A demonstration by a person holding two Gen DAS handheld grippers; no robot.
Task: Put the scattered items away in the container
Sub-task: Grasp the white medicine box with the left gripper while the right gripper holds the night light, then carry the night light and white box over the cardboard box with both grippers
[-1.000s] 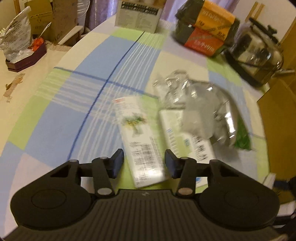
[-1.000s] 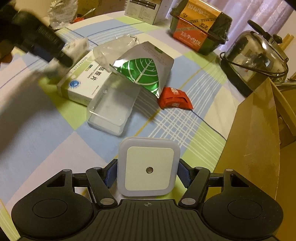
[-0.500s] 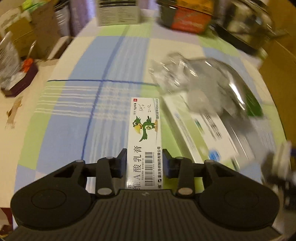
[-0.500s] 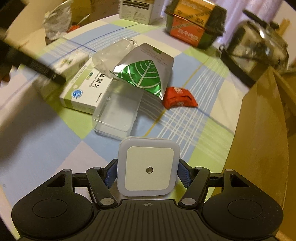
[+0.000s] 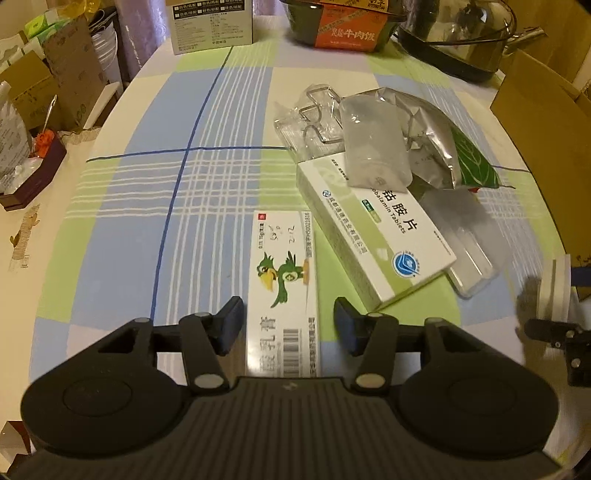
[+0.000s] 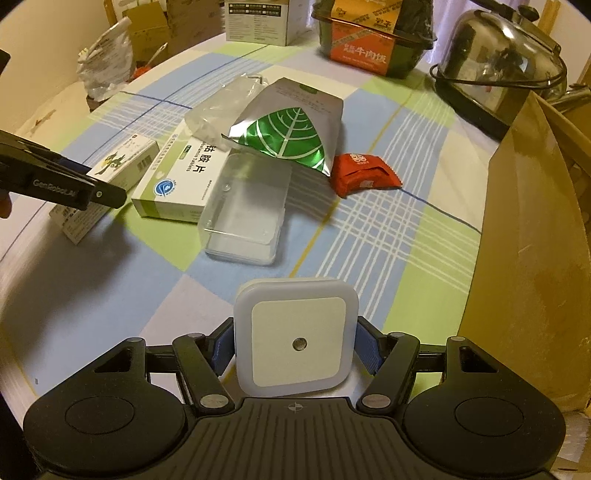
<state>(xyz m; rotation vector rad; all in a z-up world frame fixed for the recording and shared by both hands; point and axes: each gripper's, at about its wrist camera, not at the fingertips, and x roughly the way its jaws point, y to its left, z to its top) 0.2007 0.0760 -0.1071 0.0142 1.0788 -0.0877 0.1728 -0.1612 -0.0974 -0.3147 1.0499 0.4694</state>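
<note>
- The right tool [image 6: 295,347] is clamping a square white plastic night light with a small round sensor [image 6: 298,341] between its blue-padded fingers, holding it above the near part of the worktop.
- The left tool [image 5: 288,321] is standing wide, its two fingers flanking the near end of a long white carton printed with a green cartoon bird [image 5: 282,291]; a narrow gap is showing on each side, so neither pad is touching it.
- That carton is lying flat, just beside a larger white-and-green tablet box [image 5: 373,229] angled to its right.
- A clear rectangular plastic case [image 6: 245,210] is lying against the tablet box, and a silver foil pouch with a green leaf print [image 6: 291,125] is overlapping both.
- A crumpled clear plastic wrapper [image 5: 317,122] is sitting at the far end of the pile, and a red snack packet [image 6: 364,173] is lying just beside the pouch's corner.
- A brown cardboard box [image 6: 532,236] is rising at the right edge of the worktop, its near wall close to the right tool.
- The worktop's blue, green and white checked cloth [image 5: 207,122] is lying bare to the left of the pile, giving open room there.
- At the far edge, a white printed carton [image 5: 212,27], a dark tray with an orange label [image 6: 369,48] and a metal pot with a glass lid [image 6: 502,62] are standing well apart from the pile.
</note>
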